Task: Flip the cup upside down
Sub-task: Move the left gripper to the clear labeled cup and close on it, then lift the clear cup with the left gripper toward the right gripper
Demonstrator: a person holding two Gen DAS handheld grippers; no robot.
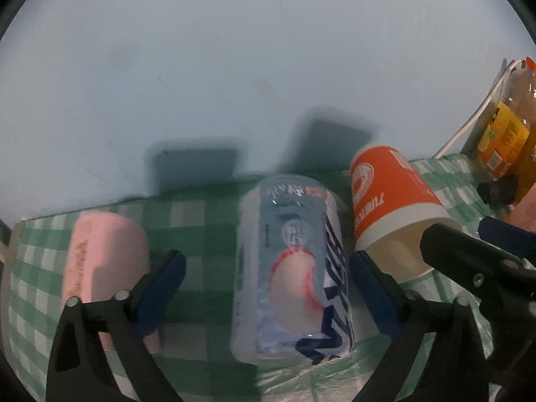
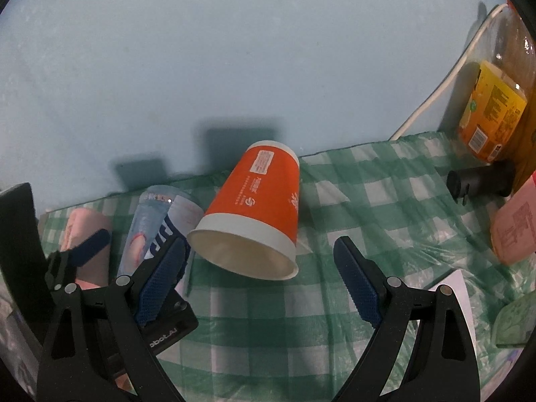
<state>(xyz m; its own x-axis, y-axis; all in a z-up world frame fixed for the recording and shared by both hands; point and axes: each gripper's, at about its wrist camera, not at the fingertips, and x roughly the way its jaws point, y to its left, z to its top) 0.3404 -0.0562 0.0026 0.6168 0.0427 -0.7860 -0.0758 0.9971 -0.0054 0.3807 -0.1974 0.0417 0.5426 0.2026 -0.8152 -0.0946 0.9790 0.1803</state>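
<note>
An orange paper cup (image 2: 258, 201) with a white rim is tilted, mouth toward me, base up and back, over the green checked tablecloth (image 2: 368, 201). It also shows in the left wrist view (image 1: 392, 201) at the right. My right gripper (image 2: 261, 278) is open, its blue pads just in front of the cup's mouth, not touching it. My left gripper (image 1: 268, 288) is open around a pale blue printed cup (image 1: 294, 268) standing upside down, without gripping it. That blue cup (image 2: 157, 231) stands left of the orange one.
A pink cup (image 1: 104, 268) stands upside down at the left. A juice bottle (image 2: 492, 110), a black cylinder (image 2: 479, 181), a white cable (image 2: 442, 83) and a pink packet (image 2: 516, 227) lie at the right. A pale blue wall is close behind.
</note>
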